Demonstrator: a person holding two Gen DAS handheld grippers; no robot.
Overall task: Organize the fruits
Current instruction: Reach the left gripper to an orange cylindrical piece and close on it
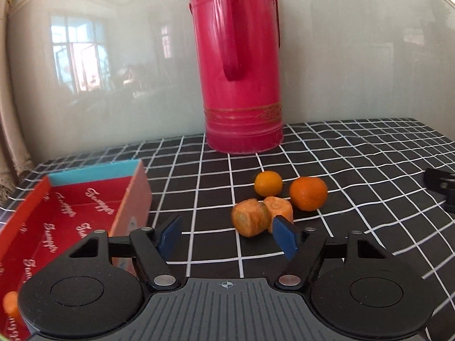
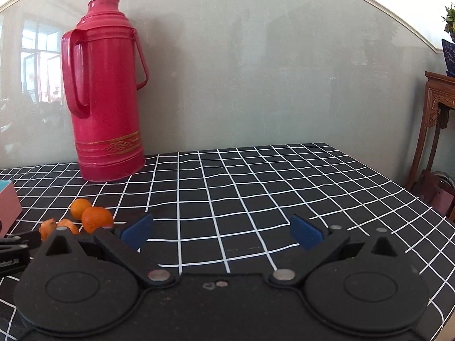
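Note:
In the left wrist view my left gripper is open and empty, just in front of two carrot chunks lying side by side on the checked cloth. Behind them sit a small yellow-orange tangerine and a larger orange tangerine. A red box stands open at the left, with an orange piece at its near corner. My right gripper is open and empty over bare cloth; the fruits lie to its left.
A tall red thermos stands at the back against the wall, also in the right wrist view. The black-and-white checked table ends at the right, where a carved wooden stand is. The right gripper shows at the left view's right edge.

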